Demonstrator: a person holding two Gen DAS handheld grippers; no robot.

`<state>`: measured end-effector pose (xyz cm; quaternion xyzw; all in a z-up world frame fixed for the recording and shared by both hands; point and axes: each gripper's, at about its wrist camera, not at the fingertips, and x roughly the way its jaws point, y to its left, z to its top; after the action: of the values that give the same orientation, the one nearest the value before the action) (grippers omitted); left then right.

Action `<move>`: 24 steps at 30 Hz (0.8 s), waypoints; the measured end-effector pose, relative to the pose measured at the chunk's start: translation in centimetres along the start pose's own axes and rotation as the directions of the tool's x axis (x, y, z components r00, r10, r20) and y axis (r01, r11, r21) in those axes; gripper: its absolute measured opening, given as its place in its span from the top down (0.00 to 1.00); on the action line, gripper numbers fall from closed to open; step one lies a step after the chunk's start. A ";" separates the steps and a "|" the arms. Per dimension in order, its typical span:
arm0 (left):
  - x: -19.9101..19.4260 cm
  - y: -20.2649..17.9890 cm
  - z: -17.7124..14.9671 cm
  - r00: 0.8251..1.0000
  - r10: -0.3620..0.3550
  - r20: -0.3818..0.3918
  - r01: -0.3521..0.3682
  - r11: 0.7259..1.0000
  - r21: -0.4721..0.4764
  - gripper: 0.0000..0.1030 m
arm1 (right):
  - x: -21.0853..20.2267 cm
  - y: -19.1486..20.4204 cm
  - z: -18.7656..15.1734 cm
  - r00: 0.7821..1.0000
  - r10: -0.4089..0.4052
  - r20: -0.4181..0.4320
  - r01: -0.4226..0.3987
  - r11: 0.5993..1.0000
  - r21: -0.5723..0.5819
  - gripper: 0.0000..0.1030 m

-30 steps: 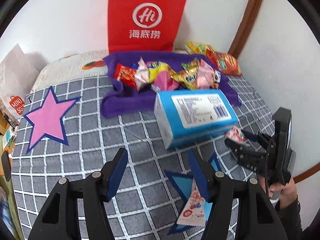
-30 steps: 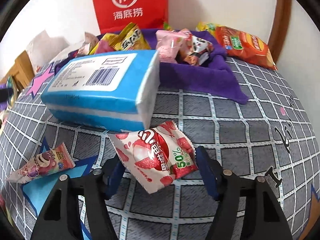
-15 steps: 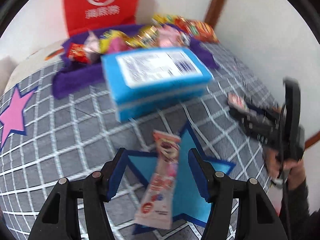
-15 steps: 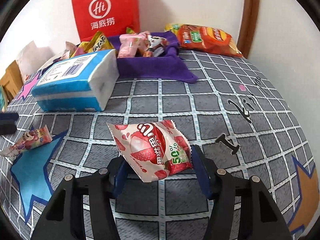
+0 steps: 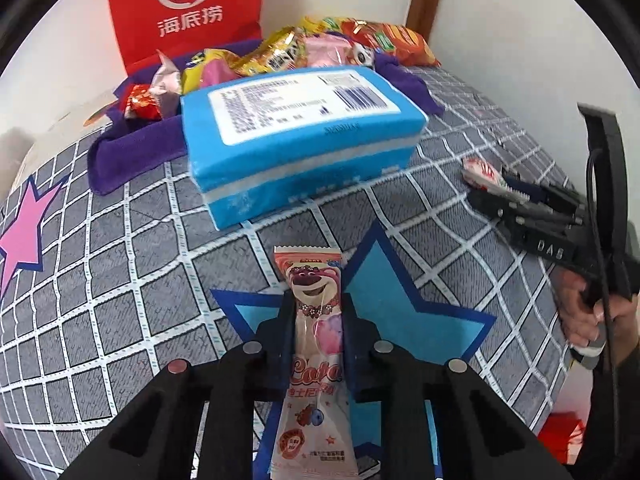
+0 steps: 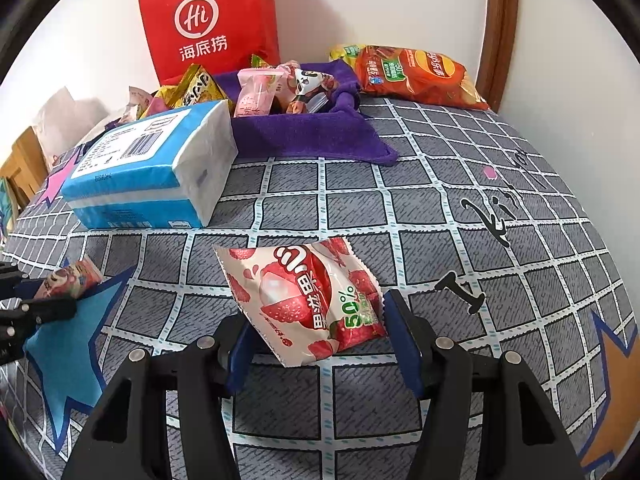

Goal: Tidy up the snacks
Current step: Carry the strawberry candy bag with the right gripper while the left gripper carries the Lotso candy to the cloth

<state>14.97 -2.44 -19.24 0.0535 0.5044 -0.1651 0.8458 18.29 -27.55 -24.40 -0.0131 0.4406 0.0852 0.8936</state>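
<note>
My left gripper [image 5: 318,302] is shut on a long pink bear-print candy packet [image 5: 316,280] over the blue star on the bedspread. The same packet [image 6: 72,278] shows at the left edge of the right wrist view, in the left gripper [image 6: 24,304]. My right gripper [image 6: 318,312] is shut on a red-and-white lychee snack packet [image 6: 304,296], held just above the checked cover. From the left wrist view the right gripper [image 5: 500,196] is at the right, with that packet [image 5: 482,170] sticking out of its tip. A purple cloth tray [image 6: 304,136] with several snacks lies at the back.
A blue tissue pack [image 5: 304,136] lies between me and the purple tray [image 5: 132,148]. A red paper bag [image 6: 208,20] stands against the wall behind it. An orange chips bag [image 6: 416,76] lies at the back right by the wooden trim. A person's hand [image 5: 580,312] grips the right tool.
My left gripper dropped down over the pink candy packet and closed on it. The right gripper drew back from the tissue pack, still holding the lychee packet.
</note>
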 end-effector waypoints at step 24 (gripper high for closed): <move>-6.4 6.8 2.0 0.991 -0.036 0.128 0.056 0.985 -0.161 0.81 | -5.6 3.7 4.0 0.996 0.042 0.075 -0.040 0.999 -0.023 0.50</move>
<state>16.12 4.89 -13.16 -0.0382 0.4638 -0.1457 0.8730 17.44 -24.29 -17.34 -0.0107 0.4058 0.1087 0.9074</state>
